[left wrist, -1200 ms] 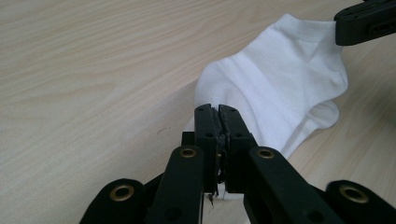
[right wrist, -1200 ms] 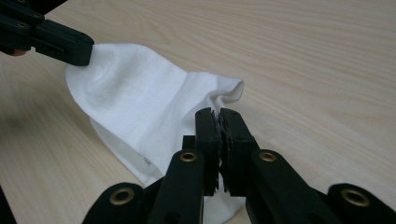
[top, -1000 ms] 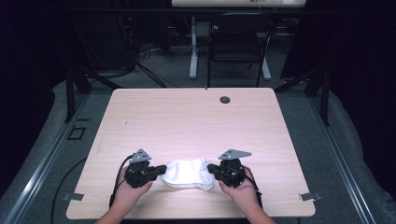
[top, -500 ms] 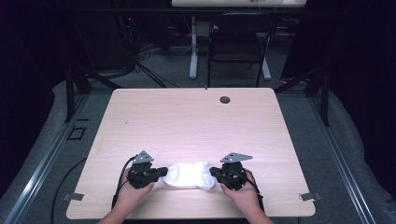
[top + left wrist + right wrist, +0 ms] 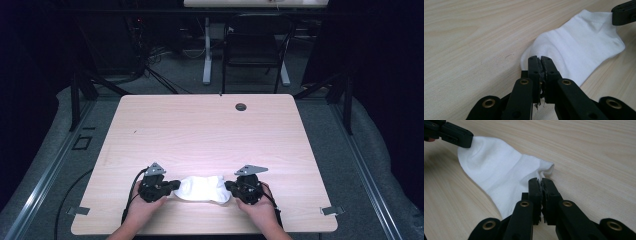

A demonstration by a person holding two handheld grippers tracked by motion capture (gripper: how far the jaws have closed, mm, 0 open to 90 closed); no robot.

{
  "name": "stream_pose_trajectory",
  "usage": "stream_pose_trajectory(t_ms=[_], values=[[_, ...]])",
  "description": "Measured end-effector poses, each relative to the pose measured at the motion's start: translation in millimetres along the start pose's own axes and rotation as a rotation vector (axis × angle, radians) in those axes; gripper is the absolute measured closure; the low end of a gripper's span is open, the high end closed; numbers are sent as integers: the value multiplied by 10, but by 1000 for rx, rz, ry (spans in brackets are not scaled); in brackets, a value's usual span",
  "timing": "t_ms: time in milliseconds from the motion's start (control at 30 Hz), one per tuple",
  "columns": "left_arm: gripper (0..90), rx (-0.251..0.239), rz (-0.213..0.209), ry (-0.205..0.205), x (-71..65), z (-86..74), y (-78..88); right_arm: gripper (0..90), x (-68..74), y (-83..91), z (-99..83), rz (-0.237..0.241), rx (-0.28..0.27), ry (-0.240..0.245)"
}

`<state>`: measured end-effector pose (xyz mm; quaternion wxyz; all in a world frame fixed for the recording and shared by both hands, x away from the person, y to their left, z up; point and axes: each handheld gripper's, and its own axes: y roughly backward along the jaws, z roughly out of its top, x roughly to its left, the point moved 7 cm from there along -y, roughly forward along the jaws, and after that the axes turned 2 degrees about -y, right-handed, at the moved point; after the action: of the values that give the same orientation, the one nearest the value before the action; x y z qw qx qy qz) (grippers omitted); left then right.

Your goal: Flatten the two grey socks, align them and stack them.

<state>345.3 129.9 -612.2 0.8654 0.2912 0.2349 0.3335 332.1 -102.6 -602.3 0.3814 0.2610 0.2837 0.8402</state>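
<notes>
Pale wood table [image 5: 210,130], high view: white sock [image 5: 204,188] at lower centre, between left gripper [image 5: 172,186] and right gripper [image 5: 229,188]. Left gripper view: jaws pinch its near edge. Right gripper view: jaws clamp the opposite end.

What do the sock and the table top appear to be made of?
Sock: soft white knit fabric, likely cotton blend; a ribbed cuff and fine weave show. Table top: pale wood-grain surface with matte finish, possibly laminate rather than solid wood; the streaked grain shows.

Soft white knit sock [image 5: 584,47] on matt pale wood-grain table [image 5: 210,130]
</notes>
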Motion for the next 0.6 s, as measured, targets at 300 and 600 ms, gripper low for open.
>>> stream_pose_trajectory(t_ms=[300, 600], values=[[869, -5, 3, 4, 30, -4, -46, 866, -38, -45, -9, -10, -1, -6], [773, -38, 5, 18, 33, 43, -8, 784, -39, -33, 8, -4, -24, -23]])
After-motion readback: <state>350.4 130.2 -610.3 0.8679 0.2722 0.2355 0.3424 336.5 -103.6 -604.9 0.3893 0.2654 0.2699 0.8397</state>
